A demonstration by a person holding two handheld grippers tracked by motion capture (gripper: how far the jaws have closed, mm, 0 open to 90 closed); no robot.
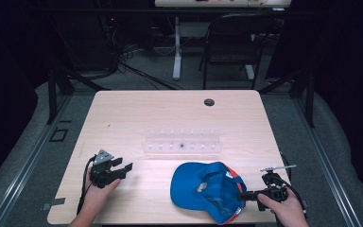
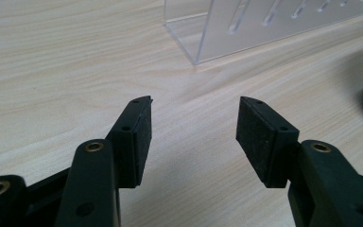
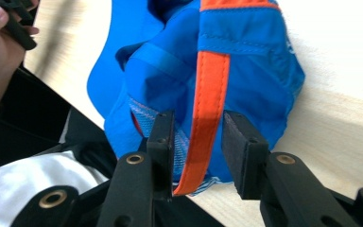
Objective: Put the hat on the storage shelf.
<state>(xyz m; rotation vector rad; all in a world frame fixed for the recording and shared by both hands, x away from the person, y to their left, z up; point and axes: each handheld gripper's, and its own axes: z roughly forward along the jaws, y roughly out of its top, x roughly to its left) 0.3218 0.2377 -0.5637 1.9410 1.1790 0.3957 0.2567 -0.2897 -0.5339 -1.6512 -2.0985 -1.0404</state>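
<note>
On light wood table (image 1: pixel 123 113): blue cap (image 1: pixel 203 187) | left gripper (image 1: pixel 123 166) jaws apart | right gripper (image 1: pixel 242 195) jaws straddle cap | dark room

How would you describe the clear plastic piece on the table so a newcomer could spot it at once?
Start at the light wooden table and look to its middle, just beyond the blue cap that lies near the front edge. There lies a long, low clear plastic rack with rows of small slots, set crosswise. It is the one see-through thing there; the cap is bright blue with orange trim.
</note>
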